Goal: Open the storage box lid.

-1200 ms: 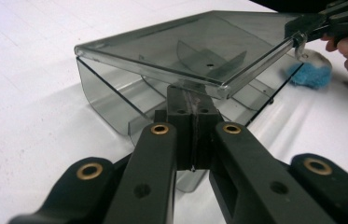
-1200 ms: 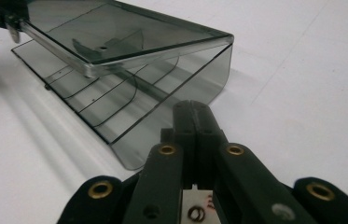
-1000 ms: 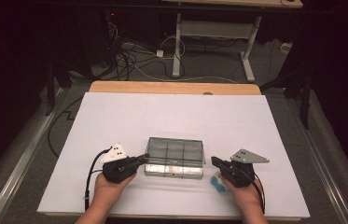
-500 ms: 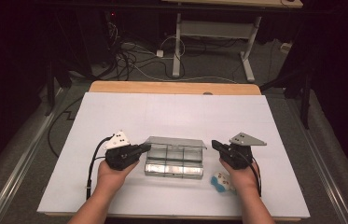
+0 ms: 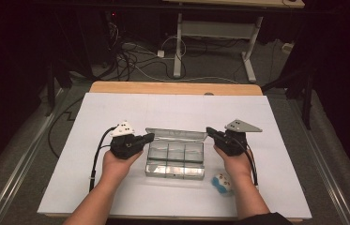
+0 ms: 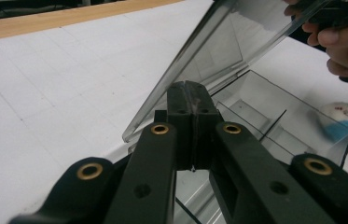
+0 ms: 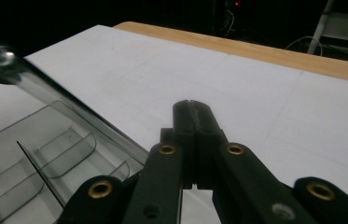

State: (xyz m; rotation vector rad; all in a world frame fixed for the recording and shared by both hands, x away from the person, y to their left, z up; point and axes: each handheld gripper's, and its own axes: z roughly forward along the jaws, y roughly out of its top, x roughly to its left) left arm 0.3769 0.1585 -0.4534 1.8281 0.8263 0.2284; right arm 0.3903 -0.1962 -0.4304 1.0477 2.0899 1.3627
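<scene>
A clear plastic compartment box (image 5: pixel 175 161) lies on the white sheet (image 5: pixel 177 110), near the front. Its clear lid (image 5: pixel 176 134) stands raised and tilted back along the far side. My left gripper (image 5: pixel 150 137) is shut, its tips against the lid's left end. My right gripper (image 5: pixel 209 131) is shut at the lid's right end. In the left gripper view the shut jaws of my left gripper (image 6: pixel 191 91) sit just under the slanting lid (image 6: pixel 223 51), over the box's empty compartments (image 6: pixel 274 126). In the right gripper view my right gripper (image 7: pixel 192 107) is beside the lid (image 7: pixel 64 109). Nothing is between either pair of jaws.
A small blue and white soft ball (image 5: pixel 221 183) lies on the sheet, right of the box and under the right wrist. A wooden table edge (image 5: pixel 172 88) runs along the back. Cables and a desk frame (image 5: pixel 210 28) are on the floor beyond.
The lid has swung up from lying flat on the box to standing tilted back. Both hands moved away from the table's front edge and slightly up with it.
</scene>
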